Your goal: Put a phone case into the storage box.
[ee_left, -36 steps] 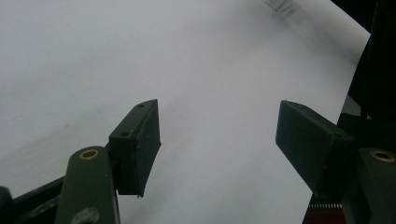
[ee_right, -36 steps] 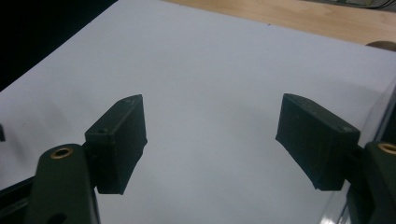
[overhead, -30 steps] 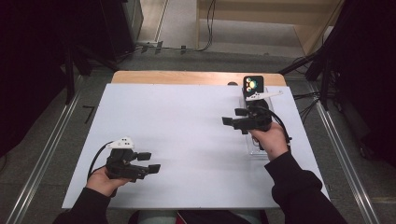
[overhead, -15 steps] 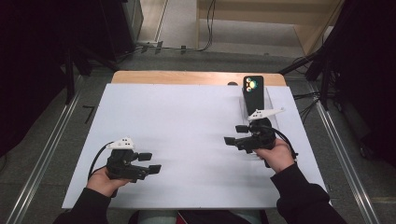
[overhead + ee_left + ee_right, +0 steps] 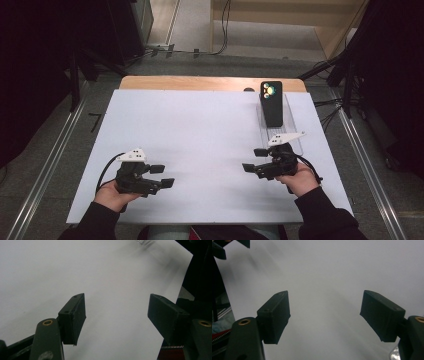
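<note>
Resting near the desk's (image 5: 200, 130) front edge, the left tongs (image 5: 165, 176) stand spread with nothing between the jaws. Right tongs (image 5: 253, 160) likewise spread and empty, held low over the white sheet. Black phone (image 5: 272, 104) sits in a clear stand (image 5: 295, 131) at the far right, well apart from both

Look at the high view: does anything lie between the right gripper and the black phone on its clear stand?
Nothing visible does. Bare white board and the stand's near end separate the right gripper from the phone.
</note>
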